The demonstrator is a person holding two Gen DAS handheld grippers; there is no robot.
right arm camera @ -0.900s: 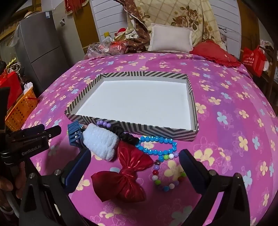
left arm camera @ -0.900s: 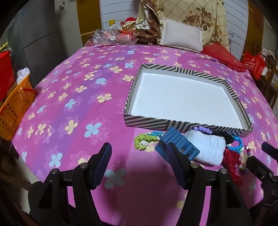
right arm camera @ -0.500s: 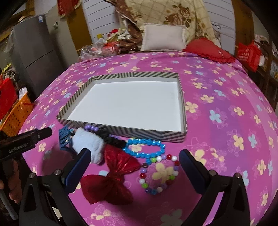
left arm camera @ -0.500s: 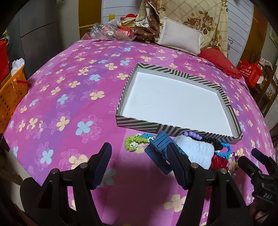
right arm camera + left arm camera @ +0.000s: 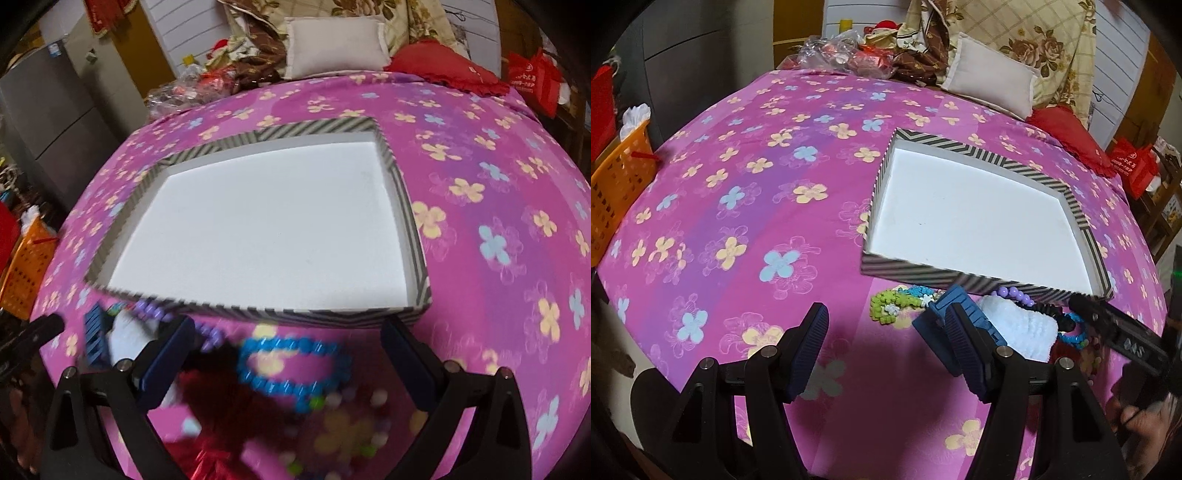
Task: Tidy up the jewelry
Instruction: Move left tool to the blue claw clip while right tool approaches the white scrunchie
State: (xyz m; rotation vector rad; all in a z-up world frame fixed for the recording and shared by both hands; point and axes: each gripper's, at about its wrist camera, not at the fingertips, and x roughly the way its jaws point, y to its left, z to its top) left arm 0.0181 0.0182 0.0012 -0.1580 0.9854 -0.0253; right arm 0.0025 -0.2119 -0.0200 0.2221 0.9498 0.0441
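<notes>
A striped box [image 5: 912, 271] with a bare white floor lies on the pink flowered bedspread. Along its near wall lie a green flower bracelet [image 5: 886, 304], a blue comb [image 5: 945, 306], a white fluffy scrunchie [image 5: 1019, 328] and purple beads [image 5: 1015, 295]. My left gripper [image 5: 886, 332] hangs open above the bedspread, just left of the comb, holding nothing. My right gripper [image 5: 288, 336] is open, low over a blue bead bracelet [image 5: 291, 365] that lies between its fingers without touching them. A red bow [image 5: 221, 406] and a multicoloured bead bracelet [image 5: 351, 424] lie nearer, blurred.
An orange basket [image 5: 617, 177] stands off the bed's left side. Pillows [image 5: 990, 85], a red cushion [image 5: 1071, 133] and plastic bags [image 5: 827, 51] are heaped at the far end. A red bag [image 5: 1134, 166] hangs at the right. The right gripper's finger [image 5: 1123, 332] shows over the pile.
My right gripper has moved forward and down over the jewelry, so the blue bracelet now sits between its fingers. The left gripper's view has swung left. Both grippers stayed open.
</notes>
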